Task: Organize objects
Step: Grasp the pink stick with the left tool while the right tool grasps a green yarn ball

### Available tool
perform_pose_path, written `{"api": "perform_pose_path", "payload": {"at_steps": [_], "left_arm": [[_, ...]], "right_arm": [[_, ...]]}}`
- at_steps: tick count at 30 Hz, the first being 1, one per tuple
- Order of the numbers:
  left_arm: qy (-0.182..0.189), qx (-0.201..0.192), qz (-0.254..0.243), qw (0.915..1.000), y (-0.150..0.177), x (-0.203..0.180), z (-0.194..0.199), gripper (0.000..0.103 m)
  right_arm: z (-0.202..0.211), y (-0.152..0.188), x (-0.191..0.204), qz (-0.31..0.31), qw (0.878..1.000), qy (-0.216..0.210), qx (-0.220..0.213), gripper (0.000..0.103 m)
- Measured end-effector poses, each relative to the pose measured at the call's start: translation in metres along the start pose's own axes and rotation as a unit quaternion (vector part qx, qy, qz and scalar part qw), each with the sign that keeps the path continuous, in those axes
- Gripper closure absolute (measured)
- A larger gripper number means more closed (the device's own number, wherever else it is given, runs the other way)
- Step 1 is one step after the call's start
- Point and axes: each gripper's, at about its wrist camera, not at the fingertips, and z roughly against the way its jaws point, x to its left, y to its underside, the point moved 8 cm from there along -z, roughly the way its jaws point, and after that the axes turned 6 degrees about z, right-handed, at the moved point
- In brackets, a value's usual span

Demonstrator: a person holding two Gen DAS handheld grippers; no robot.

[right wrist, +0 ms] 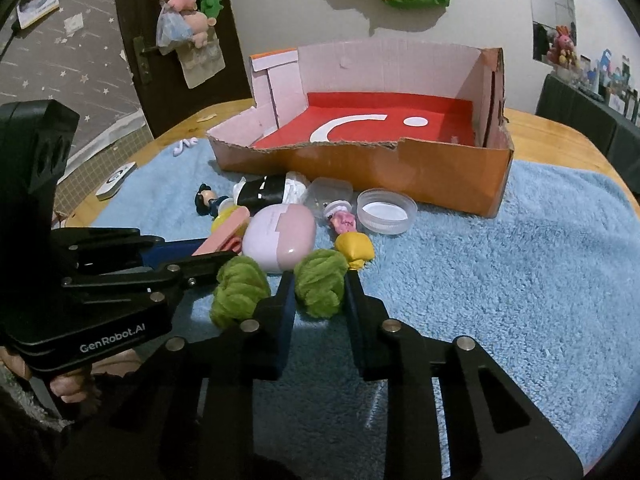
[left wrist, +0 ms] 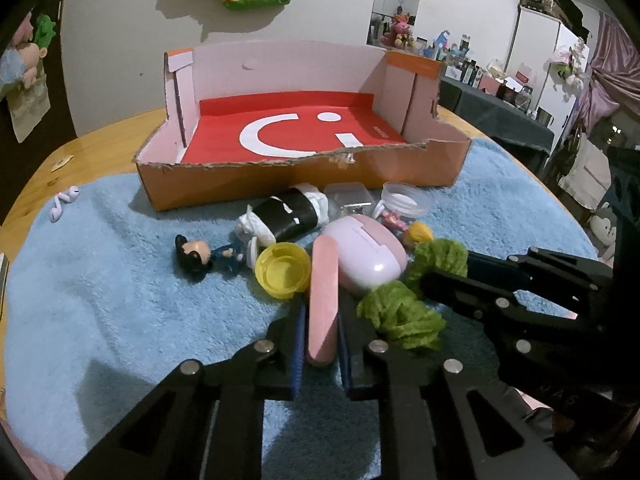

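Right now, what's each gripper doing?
Left gripper: closed on the pink stick.
Right gripper: closed on the green fuzzy toy.

Left gripper: jaws closed on the flat stick, earbud case just ahead-right, cap ahead-left, figurine further left. Right gripper: jaws closed on the yarn bundle, small pouch just ahead-right, lid beyond. Box behind everything, all on the towel on the desk.
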Motion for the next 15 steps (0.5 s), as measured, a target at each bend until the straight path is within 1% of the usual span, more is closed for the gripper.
{"api": "perform_pose_path", "payload": {"at_steps": [6, 15], "left_arm": [[0.004, -0.002, 0.001, 1.0, 0.0, 0.0, 0.005, 0.09], [0.009, -0.016, 0.003, 0.9998, -0.008, -0.001, 0.015, 0.09]], "right_arm": [[0.006, -0.004, 0.001, 0.005, 1.0, 0.0, -0.008, 0.081], [0.015, -0.012, -0.001, 0.001, 1.0, -0.001, -0.021, 0.081]]}}
